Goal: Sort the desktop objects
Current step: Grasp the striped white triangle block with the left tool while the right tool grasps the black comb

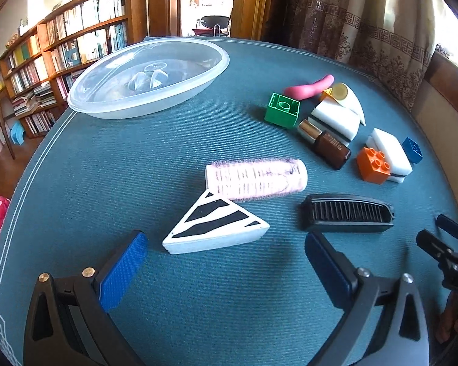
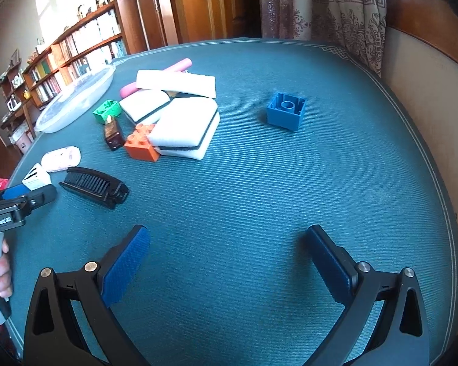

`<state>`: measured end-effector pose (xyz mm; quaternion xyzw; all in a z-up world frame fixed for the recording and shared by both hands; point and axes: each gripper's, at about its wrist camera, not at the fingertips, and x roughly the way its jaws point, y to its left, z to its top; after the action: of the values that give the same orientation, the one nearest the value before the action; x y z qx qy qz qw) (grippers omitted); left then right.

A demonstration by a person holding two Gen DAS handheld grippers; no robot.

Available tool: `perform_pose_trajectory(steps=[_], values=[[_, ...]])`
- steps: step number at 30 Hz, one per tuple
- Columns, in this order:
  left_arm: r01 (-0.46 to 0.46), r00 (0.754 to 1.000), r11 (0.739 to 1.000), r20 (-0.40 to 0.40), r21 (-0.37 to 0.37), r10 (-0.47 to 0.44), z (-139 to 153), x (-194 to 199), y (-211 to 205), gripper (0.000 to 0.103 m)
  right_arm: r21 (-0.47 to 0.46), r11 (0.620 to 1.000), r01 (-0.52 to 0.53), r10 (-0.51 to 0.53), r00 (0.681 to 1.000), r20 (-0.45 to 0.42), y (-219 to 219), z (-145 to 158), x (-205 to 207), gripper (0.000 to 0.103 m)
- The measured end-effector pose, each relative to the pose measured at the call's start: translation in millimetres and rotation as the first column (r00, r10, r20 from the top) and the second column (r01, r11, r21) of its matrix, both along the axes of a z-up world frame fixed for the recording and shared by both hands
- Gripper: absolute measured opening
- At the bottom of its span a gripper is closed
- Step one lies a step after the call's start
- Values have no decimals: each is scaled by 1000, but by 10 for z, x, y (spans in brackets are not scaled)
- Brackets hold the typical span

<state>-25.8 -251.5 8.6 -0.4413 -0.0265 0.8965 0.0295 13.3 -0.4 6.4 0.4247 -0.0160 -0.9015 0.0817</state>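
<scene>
Table (image 2: 259,198): your work surface is a teal ribbed cloth; its near edge is cut off by both frames.
Tray (image 1: 76,103): a clear oval plastic tray at the far left of the table. You can see something transparent inside it, but its shape is hard to make out.
Left gripper (image 1: 226,250): your blue-padded fingers (image 1: 123,271) stand wide apart and grip nothing. The triangular block sits just ahead, between them.
Right gripper (image 2: 229,250): fingers spread wide over bare cloth, nothing held. Only its tips show at the right edge of the left wrist view.
Sponges (image 2: 183,128): white blocks with dark bands, piled together in the cluster at mid-table; the rear ones are partly hidden.
Hair roller (image 1: 256,178): pink, lying on its side, touching the apex of the triangular block.
Triangular block (image 1: 213,227): white with black stripes, lying flat.
Folding comb (image 1: 348,216): black, lying just right of the triangular block.
Brown bottle (image 1: 326,145): on its side, against the sponges; label unreadable.
Pink curved item (image 1: 308,87): behind the cluster, partly covered.
Bricks: green (image 1: 282,111) at the cluster's left, orange (image 1: 374,164) touching a sponge, blue (image 2: 285,111) standing well apart to the right.
Gold-capped item (image 1: 339,91): mostly hidden; you cannot identify it.
</scene>
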Motion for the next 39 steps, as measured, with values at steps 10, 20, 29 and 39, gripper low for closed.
perform_pose_trajectory(steps=[10,20,29,39], values=[[13,1000,1000,-21,1,-13,22,-41,-245,92,-65,991,-117,116,993,-19,-250,39,142,102],[71,997,997,-42,-10,-71,54,-9,-226,59,-56,975,-213,208,975,-74,-532,154,195,93],[71,997,997,-41,35,-69,88,37,-299,59,-3,956,-292,291,954,-78,-857,202,-47,89],[67,997,996,-43,62,-65,117,63,-411,59,25,927,-375,376,926,-39,-1099,103,-343,83]])
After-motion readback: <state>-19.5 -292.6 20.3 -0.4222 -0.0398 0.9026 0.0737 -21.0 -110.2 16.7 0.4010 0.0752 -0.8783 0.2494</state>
